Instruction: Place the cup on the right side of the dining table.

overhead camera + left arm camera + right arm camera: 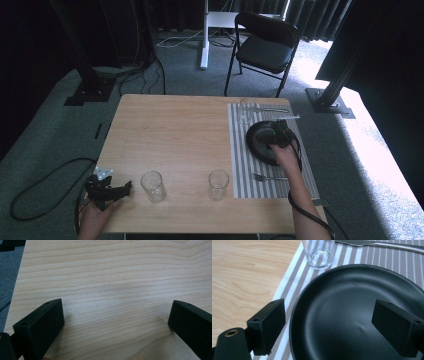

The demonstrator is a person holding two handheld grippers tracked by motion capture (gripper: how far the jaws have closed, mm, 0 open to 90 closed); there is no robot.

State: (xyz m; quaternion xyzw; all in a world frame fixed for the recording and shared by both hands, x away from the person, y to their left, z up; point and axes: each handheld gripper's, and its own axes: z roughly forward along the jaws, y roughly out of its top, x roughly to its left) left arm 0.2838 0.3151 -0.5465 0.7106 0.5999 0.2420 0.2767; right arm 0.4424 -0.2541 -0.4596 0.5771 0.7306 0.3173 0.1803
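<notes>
Hovering over the black plate (263,141), the right gripper (280,134) stands with its jaws wide apart and nothing between them; in the right gripper view one jaw hangs outside the plate's near rim above the striped placemat (294,280), the other above the plate's dished centre. The plate (352,315) lies flat on the placemat, just below the gripper and straddled by it at the rim, with a clear glass (318,253) just beyond the plate's far edge and a knife (382,244) farther beyond it. A sound grasp probably calls for lowering until the rim sits between the jaws, then closing squarely, without nudging the glass. Well away from the plate, the left gripper (107,189) waits, equally wide, over bare worktop (112,285).
</notes>
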